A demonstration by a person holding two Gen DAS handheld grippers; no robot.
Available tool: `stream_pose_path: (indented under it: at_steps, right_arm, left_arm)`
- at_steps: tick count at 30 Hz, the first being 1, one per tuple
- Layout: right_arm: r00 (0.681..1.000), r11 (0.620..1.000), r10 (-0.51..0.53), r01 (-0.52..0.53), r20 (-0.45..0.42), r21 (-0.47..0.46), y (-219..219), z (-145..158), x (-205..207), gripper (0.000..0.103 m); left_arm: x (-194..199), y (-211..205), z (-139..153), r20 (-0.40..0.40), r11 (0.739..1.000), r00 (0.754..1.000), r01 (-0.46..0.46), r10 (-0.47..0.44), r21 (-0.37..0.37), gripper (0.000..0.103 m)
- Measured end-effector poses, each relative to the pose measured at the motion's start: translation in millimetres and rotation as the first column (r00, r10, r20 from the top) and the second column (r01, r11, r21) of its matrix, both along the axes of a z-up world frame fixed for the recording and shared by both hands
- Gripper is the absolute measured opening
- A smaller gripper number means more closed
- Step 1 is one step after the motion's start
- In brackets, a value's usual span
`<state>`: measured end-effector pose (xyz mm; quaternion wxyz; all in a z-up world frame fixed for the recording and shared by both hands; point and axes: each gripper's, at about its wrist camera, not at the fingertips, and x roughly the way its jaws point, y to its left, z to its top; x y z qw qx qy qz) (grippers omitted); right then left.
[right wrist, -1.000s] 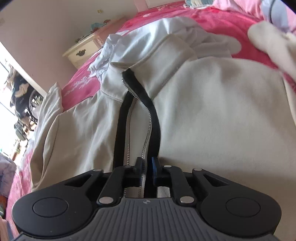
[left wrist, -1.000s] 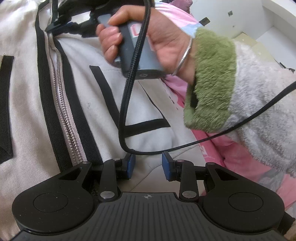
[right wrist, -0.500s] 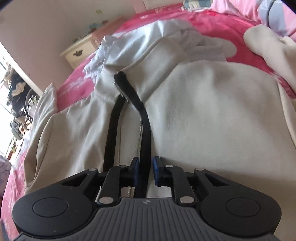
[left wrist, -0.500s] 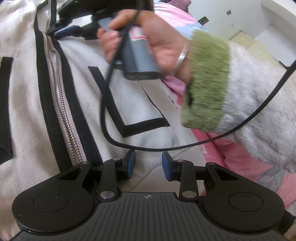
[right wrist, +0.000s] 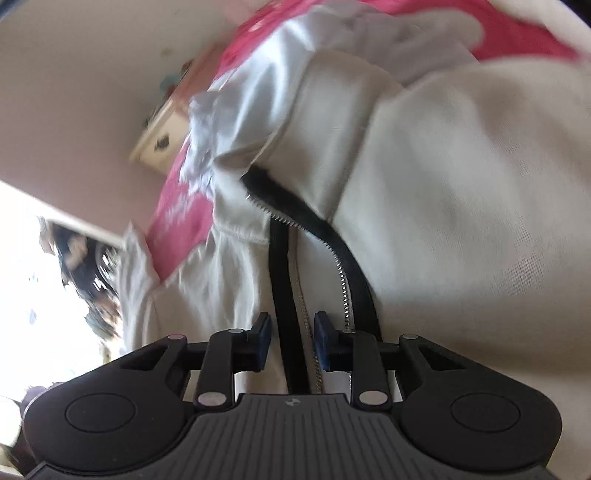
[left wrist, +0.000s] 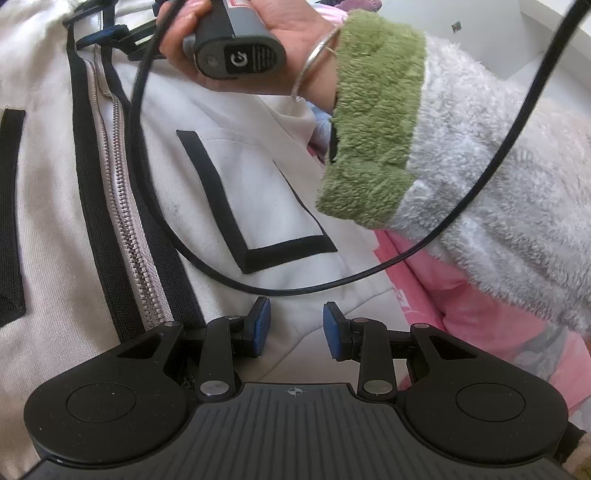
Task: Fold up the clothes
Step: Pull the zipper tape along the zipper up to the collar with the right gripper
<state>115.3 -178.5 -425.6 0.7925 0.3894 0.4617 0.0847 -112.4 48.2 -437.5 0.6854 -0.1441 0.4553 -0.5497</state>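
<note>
Jacket (left wrist: pixel 258 192) spread face-up on the pink bedding (left wrist: pixel 461 295), both claws parted over its zipper line.

I read my left gripper (left wrist: pixel 295 328) as spread and empty, hovering low over the hem; the zipper (left wrist: pixel 122 229) runs from 10 to 12 o'clock of it, the black-trimmed pocket (left wrist: pixel 255 206) at 12. My right gripper (right wrist: pixel 291 341) is also parted, and the black zipper tape (right wrist: pixel 284 288) passes between its pads towards 12 o'clock without being pinched. I judge the front is being lined up straight before any fold. The right hand (left wrist: pixel 255 33) grips its handle at the left view's 12 o'clock, cable (left wrist: pixel 369 273) draped across the cloth.
</note>
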Motion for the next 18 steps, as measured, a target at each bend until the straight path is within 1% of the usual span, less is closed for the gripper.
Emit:
stream_pose_path:
  at_steps: [1,3,4,6,7,8,9,10,11,12,13,15,16,17,18]
  right_arm:
    - [1.000,1.000,0.001,-0.001,-0.001,0.000,0.4,-1.5,0.8,0.027]
    - [1.000,0.999,0.025,-0.024,0.006,-0.042,7.0,-0.3,4.1,0.027]
    - [0.999,0.996,0.041,-0.040,0.010,-0.079,12.3,1.2,6.5,0.027]
    - [0.996,0.981,0.086,-0.082,0.018,-0.176,25.9,5.6,11.7,0.021]
    - [0.991,0.960,0.129,-0.118,0.028,-0.256,36.4,9.3,13.2,0.020]
    - [0.984,0.928,0.176,-0.153,0.038,-0.340,48.1,13.2,13.4,0.017]
    - [0.975,0.888,0.219,-0.180,0.045,-0.422,60.4,17.4,12.4,0.011]
    - [0.962,0.835,0.268,-0.204,0.054,-0.511,74.0,23.1,9.8,0.008]
    - [0.947,0.767,0.314,-0.213,0.065,-0.605,87.3,27.7,5.0,0.007]
    - [0.931,0.690,0.358,-0.210,0.073,-0.693,100.3,31.6,-0.5,0.007]
    - [0.914,0.604,0.399,-0.205,0.070,-0.770,113.1,32.0,-5.6,0.007]
    - [0.879,0.440,0.477,-0.216,0.023,-0.871,133.5,19.4,-13.1,0.008]
    - [0.864,0.375,0.504,-0.216,0.003,-0.901,139.6,12.8,-14.6,0.009]
    - [0.854,0.323,0.520,-0.202,-0.005,-0.925,144.8,9.1,-16.3,0.012]
    - [0.851,0.287,0.525,-0.187,-0.009,-0.940,148.3,10.0,-17.7,0.024]
  left_arm:
    - [0.0,0.7,-0.1,-0.001,1.000,1.000,0.000,0.000,0.000,0.032]
    - [0.2,2.0,-0.3,-0.001,1.000,1.000,-0.001,0.001,0.000,0.032]
    - [0.1,2.7,-0.4,-0.001,1.000,1.000,-0.001,0.001,0.000,0.032]
    - [0.0,4.1,-0.6,-0.001,1.000,1.000,-0.001,0.001,0.001,0.032]
    - [0.0,4.7,-0.7,0.000,1.000,1.000,-0.001,0.001,0.001,0.032]
    - [-0.1,5.5,-0.9,0.000,1.000,1.000,-0.001,0.001,0.001,0.032]
    - [-0.1,6.3,-1.0,0.001,1.000,1.000,-0.002,0.002,0.001,0.032]
    - [0.3,6.5,-0.5,0.001,1.000,1.000,-0.002,0.002,0.001,0.031]
    - [0.8,6.6,0.1,0.001,1.000,1.000,-0.002,0.002,0.001,0.032]
    - [1.2,6.7,0.7,0.002,1.000,1.000,-0.002,0.002,0.001,0.032]
    - [1.7,6.8,1.3,0.002,1.000,1.000,-0.002,0.002,0.001,0.032]
    - [2.6,7.1,2.5,0.003,1.000,1.000,-0.002,0.002,0.001,0.032]
    - [3.1,7.2,3.1,0.003,1.000,1.000,-0.002,0.002,0.001,0.032]
    - [6.8,-4.7,9.0,0.003,1.000,1.000,-0.002,0.002,0.001,0.032]
    - [7.1,-4.8,9.4,0.004,1.000,1.000,-0.001,0.001,0.001,0.032]
